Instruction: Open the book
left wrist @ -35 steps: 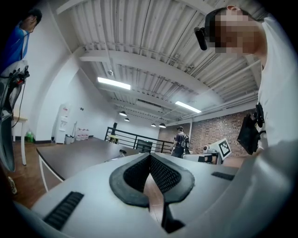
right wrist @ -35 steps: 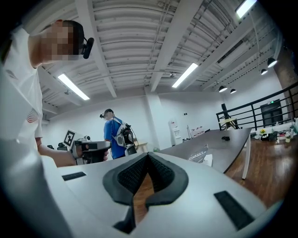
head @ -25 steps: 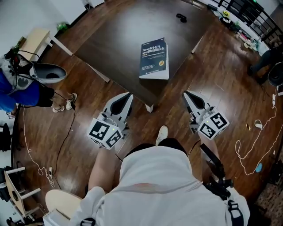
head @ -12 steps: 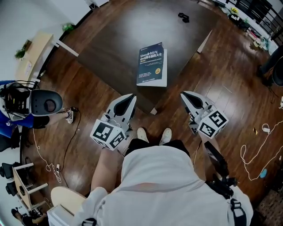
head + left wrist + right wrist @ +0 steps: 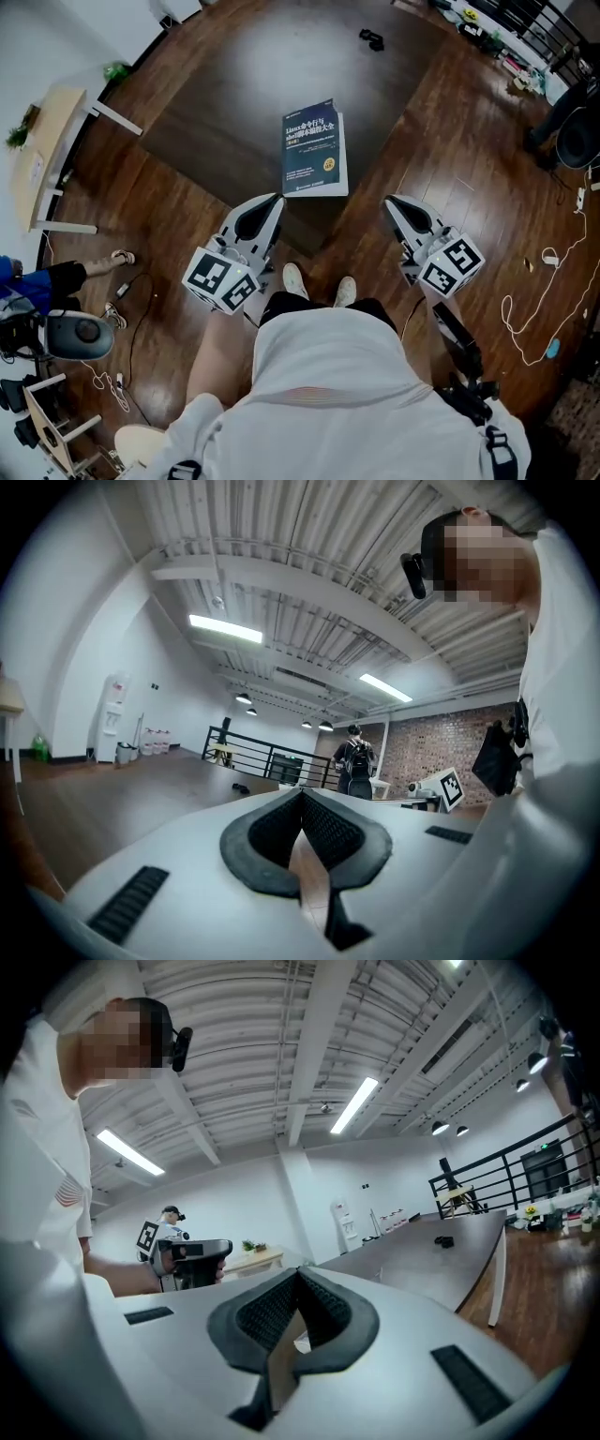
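Dark bench [image 5: 234,103] on wood-plank floor [image 5: 450,159]; pale side table [image 5: 42,159] at left. White walls [image 5: 84,696], brick end wall [image 5: 417,747], black railing [image 5: 248,757], ribbed ceiling [image 5: 309,564] with strip lights [image 5: 225,628].

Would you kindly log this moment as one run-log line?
book: closed, cover up, on table | left gripper: shut, empty, short of book | right gripper: shut, empty, short of book
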Demonstrator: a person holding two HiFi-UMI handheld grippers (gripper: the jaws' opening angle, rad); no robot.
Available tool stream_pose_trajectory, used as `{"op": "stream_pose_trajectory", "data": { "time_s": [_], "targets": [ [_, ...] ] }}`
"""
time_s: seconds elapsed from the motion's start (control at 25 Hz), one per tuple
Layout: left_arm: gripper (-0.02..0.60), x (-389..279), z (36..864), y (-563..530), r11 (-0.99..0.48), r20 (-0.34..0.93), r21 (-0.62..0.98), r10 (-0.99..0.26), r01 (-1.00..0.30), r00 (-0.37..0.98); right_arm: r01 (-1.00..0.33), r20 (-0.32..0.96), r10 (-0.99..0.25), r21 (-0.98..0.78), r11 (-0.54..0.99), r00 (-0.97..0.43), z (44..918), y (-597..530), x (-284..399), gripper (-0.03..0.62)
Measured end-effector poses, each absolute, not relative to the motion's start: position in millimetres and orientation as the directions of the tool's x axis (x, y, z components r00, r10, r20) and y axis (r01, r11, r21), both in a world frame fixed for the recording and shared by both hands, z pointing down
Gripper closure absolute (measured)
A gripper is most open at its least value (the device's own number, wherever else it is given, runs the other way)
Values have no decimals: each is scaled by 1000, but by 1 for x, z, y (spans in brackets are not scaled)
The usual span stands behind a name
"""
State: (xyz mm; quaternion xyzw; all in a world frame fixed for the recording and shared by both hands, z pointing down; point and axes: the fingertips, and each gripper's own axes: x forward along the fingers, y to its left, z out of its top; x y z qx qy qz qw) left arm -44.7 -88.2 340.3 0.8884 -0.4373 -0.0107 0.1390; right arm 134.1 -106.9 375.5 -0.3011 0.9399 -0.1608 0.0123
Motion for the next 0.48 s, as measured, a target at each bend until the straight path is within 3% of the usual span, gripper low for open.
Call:
{"op": "stream_pose_trajectory", "data": {
  "time_s": [0.48],
  "targets": [
    [571, -114, 365, -135, -678, 139, 236, -685, -696, 715, -694, 133, -690, -292, 658, -711, 381, -132, 76, 600]
  ]
}}
